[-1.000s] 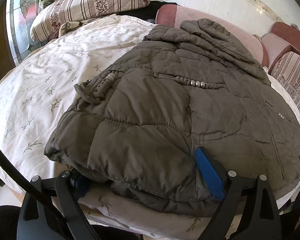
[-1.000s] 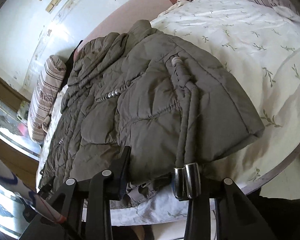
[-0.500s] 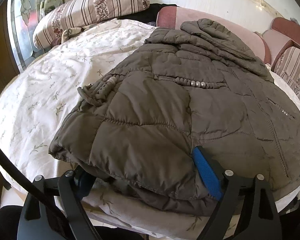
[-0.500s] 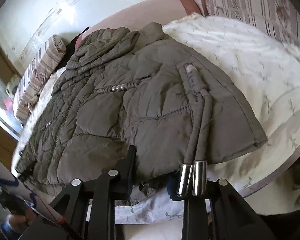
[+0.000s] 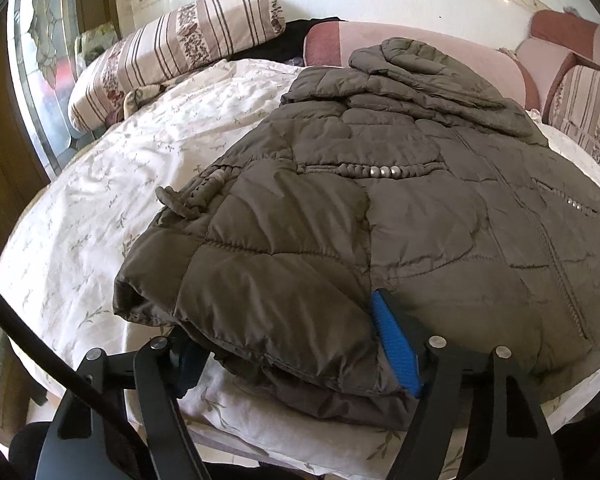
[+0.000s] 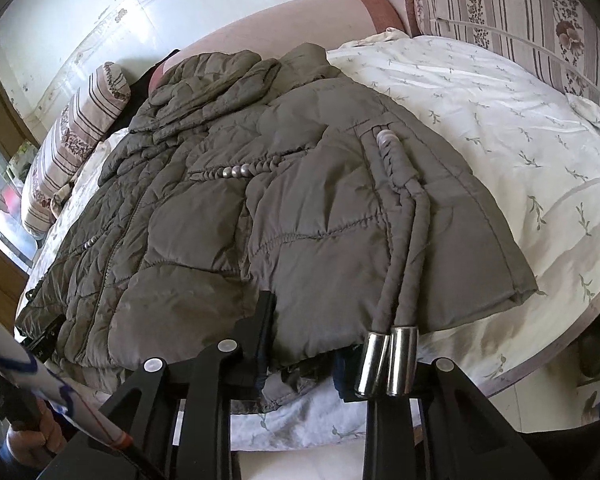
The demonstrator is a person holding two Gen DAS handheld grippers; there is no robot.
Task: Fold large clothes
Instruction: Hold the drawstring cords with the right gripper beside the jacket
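Note:
An olive-brown quilted jacket (image 5: 380, 208) lies on a bed with a white leaf-print sheet (image 5: 100, 208), its hem towards me and its hood at the far end. My left gripper (image 5: 296, 344) is open, its blue-padded fingers (image 5: 396, 348) straddling the near hem fold. In the right wrist view the same jacket (image 6: 260, 200) lies spread out. My right gripper (image 6: 304, 340) is open around the hem edge. Two drawcords with metal tips (image 6: 388, 360) hang over its right finger.
A striped bolster pillow (image 5: 172, 56) lies at the far left. Pink cushions (image 5: 420, 52) and a striped headboard (image 6: 520, 12) line the far side. The bed edge (image 6: 560, 344) curves near me. The white sheet (image 6: 500, 120) lies bare beside the jacket.
Both grippers have drawn back slightly along the hem and both views have tilted; the jacket lies much the same. The jaws stay open.

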